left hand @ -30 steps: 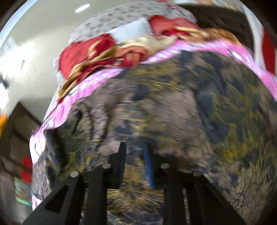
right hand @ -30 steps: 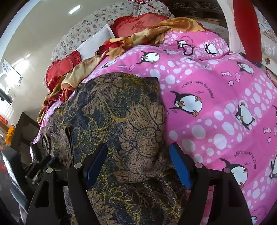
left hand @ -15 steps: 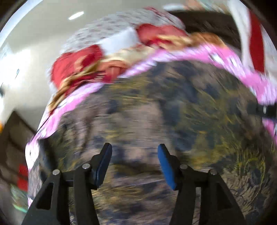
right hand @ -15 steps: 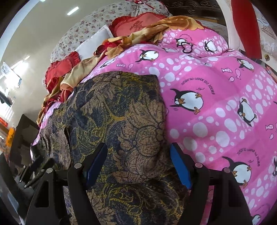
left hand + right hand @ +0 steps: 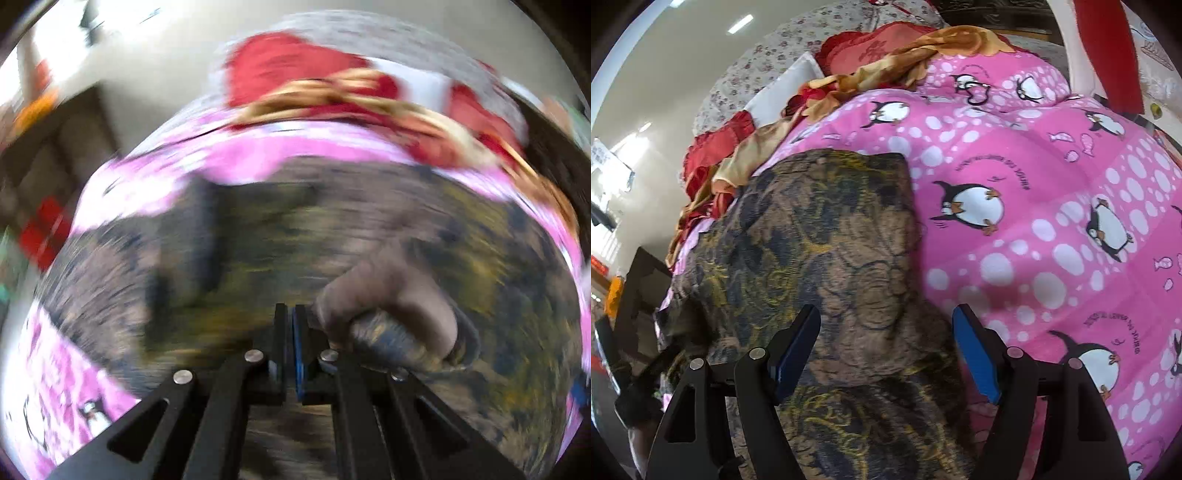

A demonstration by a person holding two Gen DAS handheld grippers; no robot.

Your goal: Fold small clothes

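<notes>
Mostly blurred, left gripper [image 5: 290,314] pinched together, cloth [image 5: 827,258] grip unclear; right gripper [image 5: 886,325] gapes.

1. Garment [image 5: 827,258]: woven cloth, matt, slightly crinkled, dark with gold-brown floral pattern.
2. Quilt [image 5: 1052,206]: pink printed cloth, soft, padded, matt.
3. Right gripper [image 5: 886,347]: matt black plastic arms, blue smooth pads, shiny metal pins.
4. Left gripper [image 5: 290,332]: same black plastic, blue pad.
5. Red cushions [image 5: 716,147]: cloth, slight sheen.
</notes>
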